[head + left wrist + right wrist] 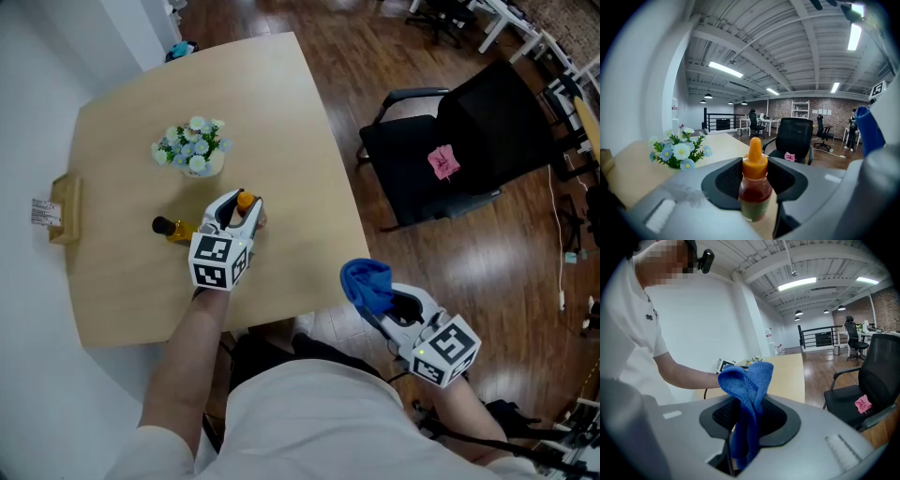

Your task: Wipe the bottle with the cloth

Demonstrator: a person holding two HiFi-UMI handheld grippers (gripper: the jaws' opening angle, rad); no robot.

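Observation:
A small bottle [753, 191] with an orange nozzle cap, red sauce and a green label stands upright between the jaws of my left gripper [243, 214], which is shut on its body above the wooden table [281, 122]. In the head view only its orange cap [245, 199] shows. My right gripper [382, 302] hangs off the table's near right corner, shut on a blue cloth [747, 397] that bunches up above the jaws. The same cloth [367, 281] sits well to the right of the bottle, apart from it.
A pot of blue and white flowers [192, 147] stands behind the left gripper. A second bottle [174, 228] with a dark cap lies on the table just left of it. A cardboard holder [64, 211] sits at the table's left edge. A black chair [469, 150] with a pink item stands at right.

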